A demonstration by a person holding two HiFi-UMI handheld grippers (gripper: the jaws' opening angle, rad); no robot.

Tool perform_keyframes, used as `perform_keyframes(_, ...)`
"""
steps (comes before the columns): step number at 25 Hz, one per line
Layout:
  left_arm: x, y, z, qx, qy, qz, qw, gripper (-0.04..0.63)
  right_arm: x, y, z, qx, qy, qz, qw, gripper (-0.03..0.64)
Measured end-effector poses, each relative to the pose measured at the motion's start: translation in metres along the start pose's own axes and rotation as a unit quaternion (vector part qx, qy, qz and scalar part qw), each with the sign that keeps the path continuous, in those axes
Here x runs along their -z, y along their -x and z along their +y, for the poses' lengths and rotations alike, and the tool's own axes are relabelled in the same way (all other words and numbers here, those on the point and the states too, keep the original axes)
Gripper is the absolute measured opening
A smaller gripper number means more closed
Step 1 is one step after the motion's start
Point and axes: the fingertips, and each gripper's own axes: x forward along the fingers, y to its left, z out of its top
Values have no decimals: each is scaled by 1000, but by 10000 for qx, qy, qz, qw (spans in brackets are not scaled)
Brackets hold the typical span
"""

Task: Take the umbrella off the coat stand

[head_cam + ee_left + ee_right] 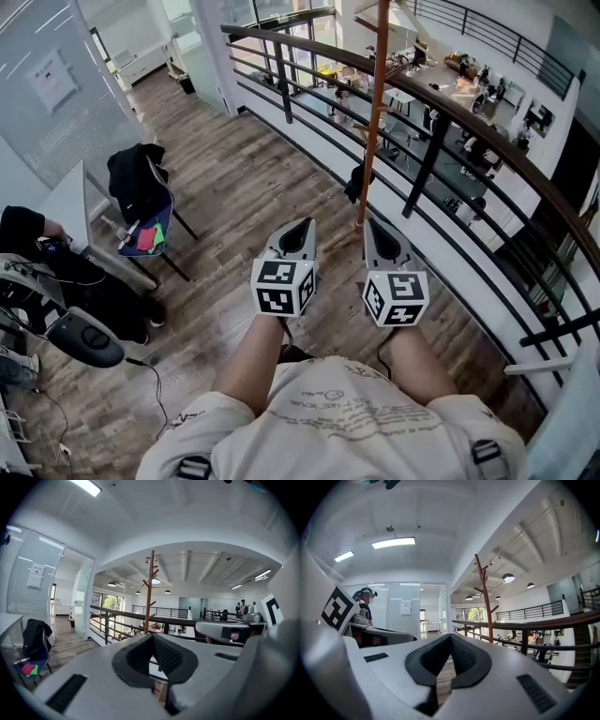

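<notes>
- Wood floor (pixel 234 187) spreads across an upper level, with a lower hall full of desks showing beyond its edge.
- Dark railing (pixel 441 122) curves along that edge, from top left round to the right side of the head view.
- Coat stand (pixel 375 103) is a thin reddish-brown pole that rises just inside the railing. Both gripper views show its short upward pegs (pixel 149 581) against the ceiling (pixel 483 590).
- Chair (pixel 159 220) stands well off to the left beside a pale desk, with a black jacket (pixel 131 178) slung over its back.
- Left gripper (pixel 300 228) is held out level in front of the person. Its fingers are pressed together at the tips with nothing between them, as its own view (pixel 152 637) shows.
- Right gripper (pixel 375 228) is held alongside it and is closer to the pole. Its fingers are likewise closed on nothing (pixel 450 637).
- Umbrella (pixel 355 184) appears only as a small dark shape hanging low against the pole, too small for detail. It lies just past the fingertips and between the two grippers, nearer the right one. It touches neither gripper.
</notes>
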Motion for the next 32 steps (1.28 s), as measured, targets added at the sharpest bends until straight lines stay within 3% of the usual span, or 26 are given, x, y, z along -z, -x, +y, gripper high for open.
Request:
perform_keyframes(12,3,-76,24,108,-4,130,9999,5,12,-63,-33,22,76,78,9999,2)
perform_keyframes(32,-39,-289,130,1191,-194,285,9923,5,3,-269,-110,927,214,306,9950,3)
